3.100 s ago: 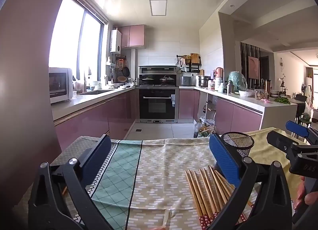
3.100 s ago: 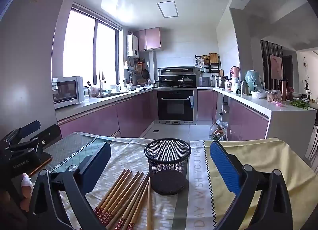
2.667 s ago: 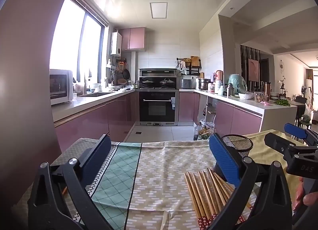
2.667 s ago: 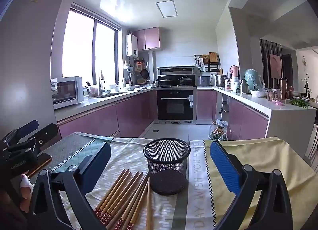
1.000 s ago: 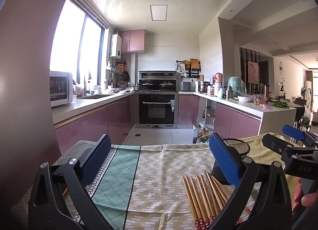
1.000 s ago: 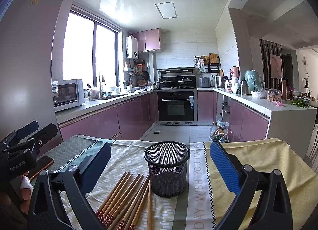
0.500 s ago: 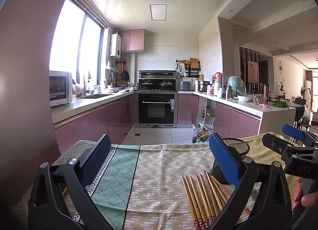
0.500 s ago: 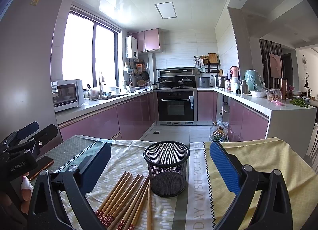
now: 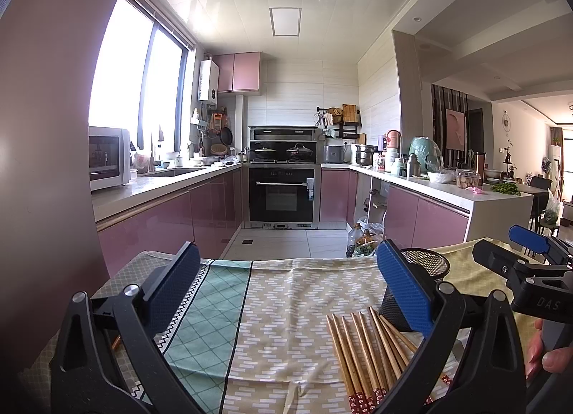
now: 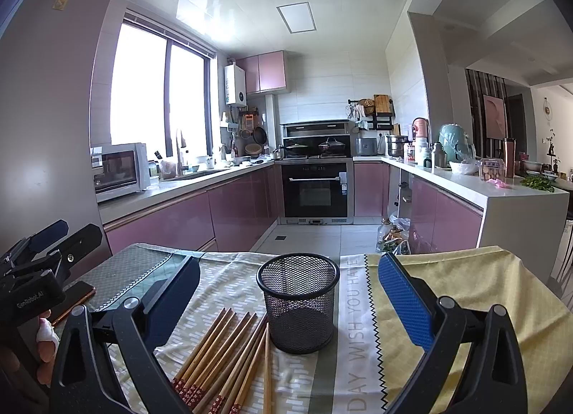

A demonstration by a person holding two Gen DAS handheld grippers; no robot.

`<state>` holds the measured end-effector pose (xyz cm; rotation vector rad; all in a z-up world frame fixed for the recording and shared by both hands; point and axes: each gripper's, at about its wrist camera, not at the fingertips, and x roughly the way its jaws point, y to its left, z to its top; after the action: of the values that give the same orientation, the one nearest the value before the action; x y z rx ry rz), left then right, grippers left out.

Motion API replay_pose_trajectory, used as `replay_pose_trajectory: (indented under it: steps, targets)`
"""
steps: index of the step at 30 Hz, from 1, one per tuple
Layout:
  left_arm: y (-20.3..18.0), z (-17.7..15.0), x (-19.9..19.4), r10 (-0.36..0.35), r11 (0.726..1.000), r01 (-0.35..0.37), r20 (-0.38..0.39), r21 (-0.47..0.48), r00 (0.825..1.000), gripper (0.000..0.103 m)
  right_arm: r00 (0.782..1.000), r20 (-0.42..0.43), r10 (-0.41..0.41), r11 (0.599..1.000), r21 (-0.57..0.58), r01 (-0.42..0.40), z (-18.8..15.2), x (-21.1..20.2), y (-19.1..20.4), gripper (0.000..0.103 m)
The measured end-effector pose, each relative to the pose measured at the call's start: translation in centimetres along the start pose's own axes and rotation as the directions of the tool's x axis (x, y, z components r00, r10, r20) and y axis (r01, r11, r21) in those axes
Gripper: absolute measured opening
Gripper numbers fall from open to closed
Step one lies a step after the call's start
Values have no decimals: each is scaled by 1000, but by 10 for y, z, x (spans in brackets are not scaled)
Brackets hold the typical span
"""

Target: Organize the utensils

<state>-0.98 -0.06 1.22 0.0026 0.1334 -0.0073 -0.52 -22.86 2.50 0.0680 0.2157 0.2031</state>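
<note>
Both tongs stand wide apart and hold nothing: the left tongs (image 9: 286, 281) hover over the patterned cloth (image 9: 286, 306), the right tongs (image 10: 290, 292) frame the holder. Nearest, a fan of wooden chopsticks (image 10: 229, 353) lies flat on the cloth-covered surface (image 10: 465, 292), tips just beside the black mesh holder (image 10: 299, 306). The holder stands upright, nothing showing above its rim. Beyond, across the floor, an oven (image 10: 315, 192) sits among pink cabinets.

One black mesh holder (image 10: 298, 301) stands beside roughly eight wooden chopsticks (image 10: 229, 353), their overlap blurring the count, with two grippers nearby.
</note>
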Motion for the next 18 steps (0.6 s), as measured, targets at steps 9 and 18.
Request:
replay_pose_trajectory:
  steps: [9,18]
  targets:
    - [-1,0,0,0,1000,0,-2,2,1000,97,1000,0,0,1000,0,0,0,0,0,97]
    - [-1,0,-1,-1,1000,1,-3,2,1000,97,1000,-2,3,1000,3,-3,-1,0,-1,96]
